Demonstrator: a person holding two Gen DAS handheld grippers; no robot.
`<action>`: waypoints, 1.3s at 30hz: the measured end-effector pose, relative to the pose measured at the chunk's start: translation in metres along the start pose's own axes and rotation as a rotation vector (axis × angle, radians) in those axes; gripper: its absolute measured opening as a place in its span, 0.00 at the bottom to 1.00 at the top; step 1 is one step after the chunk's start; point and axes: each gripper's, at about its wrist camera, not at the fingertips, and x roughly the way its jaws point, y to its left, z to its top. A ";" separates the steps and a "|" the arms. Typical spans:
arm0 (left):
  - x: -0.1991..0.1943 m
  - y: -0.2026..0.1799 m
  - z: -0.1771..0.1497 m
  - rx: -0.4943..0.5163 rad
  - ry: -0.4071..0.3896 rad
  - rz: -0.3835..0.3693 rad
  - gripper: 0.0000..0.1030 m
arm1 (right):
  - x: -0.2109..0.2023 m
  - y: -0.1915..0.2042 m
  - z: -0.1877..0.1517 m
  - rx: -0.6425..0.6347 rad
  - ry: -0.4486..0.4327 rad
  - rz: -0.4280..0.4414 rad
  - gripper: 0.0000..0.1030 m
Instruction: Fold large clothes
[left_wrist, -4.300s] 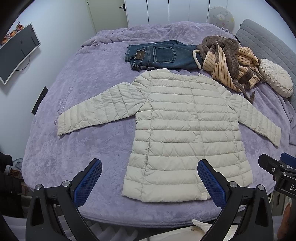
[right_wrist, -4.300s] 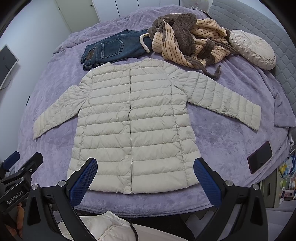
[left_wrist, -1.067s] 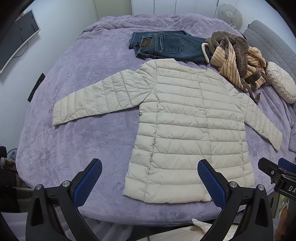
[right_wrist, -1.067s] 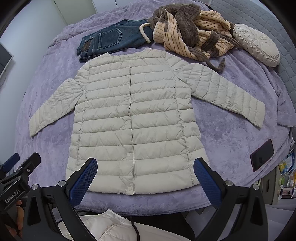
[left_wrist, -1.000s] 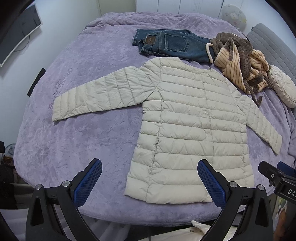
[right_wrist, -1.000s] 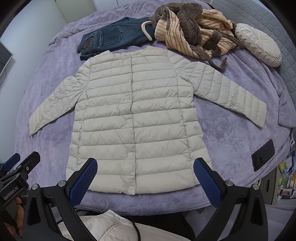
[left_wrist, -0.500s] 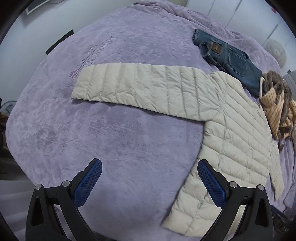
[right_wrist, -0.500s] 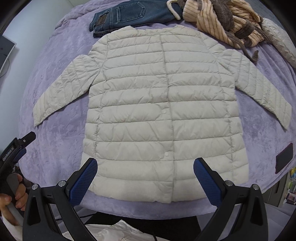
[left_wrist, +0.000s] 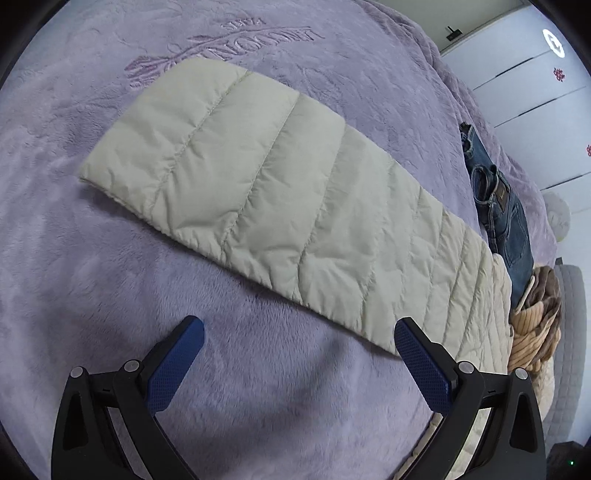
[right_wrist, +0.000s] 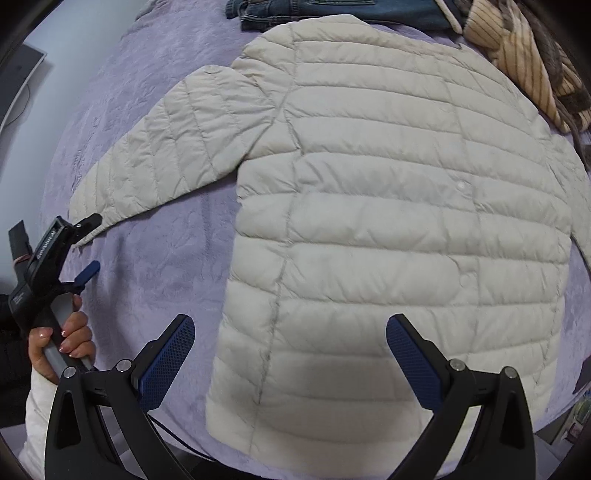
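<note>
The left claw (left_wrist: 299, 354), spread wide, hangs near the jacket (right_wrist: 388, 206) sleeve (left_wrist: 258, 192); pinch its cuff edge cleanly. The right claw (right_wrist: 290, 350), spread, hovers over the hem.

Left tool (left_wrist: 297, 341) hangs wide apart over jacket sleeve (left_wrist: 280, 206).

Purple bed (right_wrist: 155, 266) — puffer jkt (right_wrist: 388, 206), jeans (left_wrist: 506, 218), striped robe (right_wrist: 524, 55) on it.
</note>
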 end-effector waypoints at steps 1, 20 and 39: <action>0.005 0.000 0.004 -0.005 -0.006 -0.005 1.00 | 0.004 0.005 0.007 -0.010 -0.008 0.004 1.00; -0.026 -0.050 0.046 0.205 -0.172 -0.067 0.12 | 0.049 0.052 0.129 -0.132 -0.226 0.014 0.69; -0.024 -0.331 -0.097 0.778 -0.124 -0.269 0.12 | 0.043 -0.077 0.131 0.080 -0.235 0.335 0.20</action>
